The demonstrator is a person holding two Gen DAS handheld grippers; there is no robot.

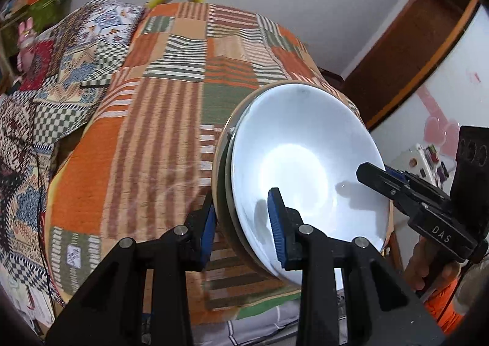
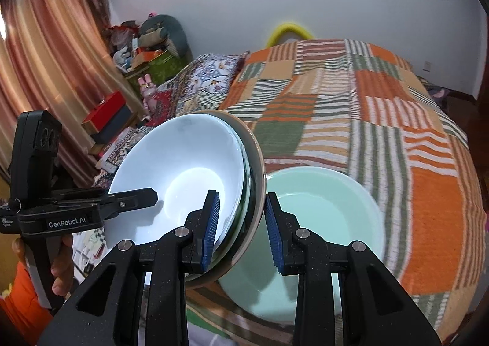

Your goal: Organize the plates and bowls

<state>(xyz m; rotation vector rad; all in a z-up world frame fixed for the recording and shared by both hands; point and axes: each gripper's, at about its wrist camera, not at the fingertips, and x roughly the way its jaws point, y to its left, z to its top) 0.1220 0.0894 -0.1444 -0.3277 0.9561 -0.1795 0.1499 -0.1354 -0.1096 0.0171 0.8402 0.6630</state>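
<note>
A stack of nested dishes, a white bowl (image 1: 299,162) inside darker-rimmed plates, is held tilted above the bed. My left gripper (image 1: 244,226) is shut on the stack's near rim, one blue pad inside the bowl and one behind. My right gripper (image 2: 241,223) straddles the opposite rim of the stack (image 2: 183,168), its jaws wider than the rim, with a gap on the right side. The right gripper also shows in the left wrist view (image 1: 366,174), the left one in the right wrist view (image 2: 146,196). A pale green bowl (image 2: 321,223) lies on the bed below.
A patchwork orange, green and striped blanket (image 2: 397,132) covers the bed. Patterned pillows (image 1: 76,70) lie at its head. Boxes and toys (image 2: 146,52) pile up by the curtain. A wooden door frame (image 1: 412,49) stands at right.
</note>
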